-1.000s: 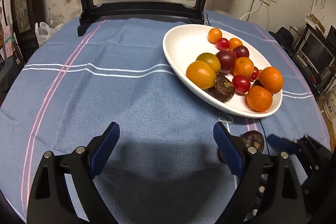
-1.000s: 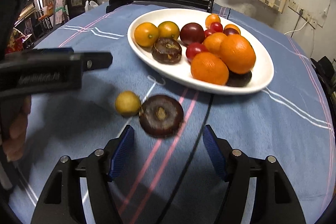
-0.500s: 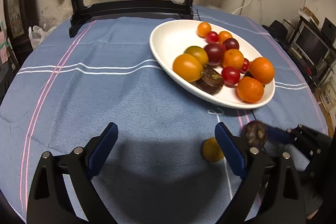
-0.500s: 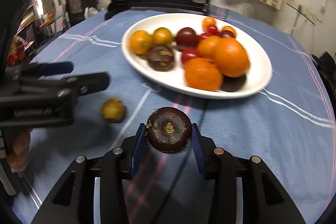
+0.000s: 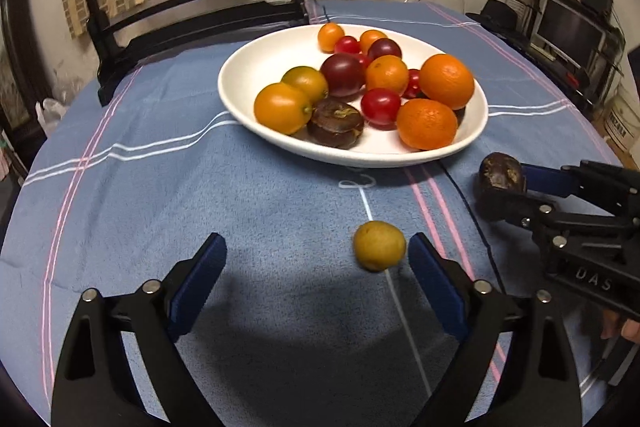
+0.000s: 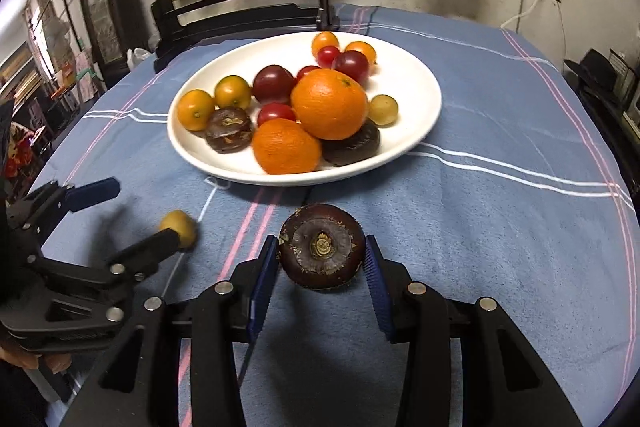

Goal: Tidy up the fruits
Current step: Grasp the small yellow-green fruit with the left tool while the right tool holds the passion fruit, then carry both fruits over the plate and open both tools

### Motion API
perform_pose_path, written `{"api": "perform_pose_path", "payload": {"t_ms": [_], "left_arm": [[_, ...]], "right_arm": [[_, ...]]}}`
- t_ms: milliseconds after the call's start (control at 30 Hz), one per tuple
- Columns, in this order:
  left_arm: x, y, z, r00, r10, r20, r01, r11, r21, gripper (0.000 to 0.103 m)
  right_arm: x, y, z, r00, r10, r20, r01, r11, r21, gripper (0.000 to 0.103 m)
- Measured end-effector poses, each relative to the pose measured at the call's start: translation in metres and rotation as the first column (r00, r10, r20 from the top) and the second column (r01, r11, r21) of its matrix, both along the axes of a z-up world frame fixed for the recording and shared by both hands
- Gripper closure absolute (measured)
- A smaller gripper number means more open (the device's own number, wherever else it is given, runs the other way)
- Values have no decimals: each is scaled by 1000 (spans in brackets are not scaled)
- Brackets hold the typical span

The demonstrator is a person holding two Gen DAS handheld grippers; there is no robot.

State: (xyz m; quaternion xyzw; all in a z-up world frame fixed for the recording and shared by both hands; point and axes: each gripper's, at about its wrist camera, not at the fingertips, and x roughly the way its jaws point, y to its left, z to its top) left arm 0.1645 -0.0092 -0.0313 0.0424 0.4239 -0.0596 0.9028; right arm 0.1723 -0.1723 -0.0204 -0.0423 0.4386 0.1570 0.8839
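A white oval plate (image 5: 248,71) (image 6: 408,83) on the blue tablecloth holds several oranges, kumquats, red and dark tomatoes and dark brown water chestnuts. My right gripper (image 6: 322,259) is shut on a dark brown water chestnut (image 6: 322,246) and holds it above the cloth, in front of the plate; it also shows in the left wrist view (image 5: 502,173). My left gripper (image 5: 316,259) is open. A small yellow fruit (image 5: 379,245) (image 6: 179,223) lies on the cloth just inside its right finger (image 5: 434,281).
A dark wooden stand with a round embroidered screen (image 5: 192,7) (image 6: 240,7) stands at the table's far edge behind the plate. The round table's edge curves close on both sides. Shelves and a monitor (image 5: 568,31) are off to the right.
My right gripper closed on the water chestnut and lifted it off the cloth. My left gripper moved right and forward, so the yellow fruit now sits by its right finger.
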Motion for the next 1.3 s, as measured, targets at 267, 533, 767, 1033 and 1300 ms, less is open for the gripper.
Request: {"api": "perform_pose_path", "payload": {"t_ms": [267, 533, 767, 1033, 1300], "left_arm": [[4, -9, -11, 997, -64, -37, 63, 998, -29, 46], [-2, -26, -12, 988, -153, -24, 152, 988, -18, 75], [1, -9, 6, 997, -77, 15, 77, 995, -65, 75], [43, 4, 57, 998, -6, 70, 12, 996, -84, 75], [122, 16, 53, 993, 120, 13, -119, 992, -52, 75]], "right_arm": [[-5, 6, 2, 1000, 21, 6, -21, 1000, -6, 59], [-5, 8, 2, 1000, 26, 5, -26, 1000, -7, 59], [-10, -2, 16, 999, 2, 40, -5, 997, 76, 59], [11, 12, 62, 991, 21, 134, -38, 992, 122, 60], [69, 36, 51, 994, 9, 110, -18, 996, 82, 59]]}}
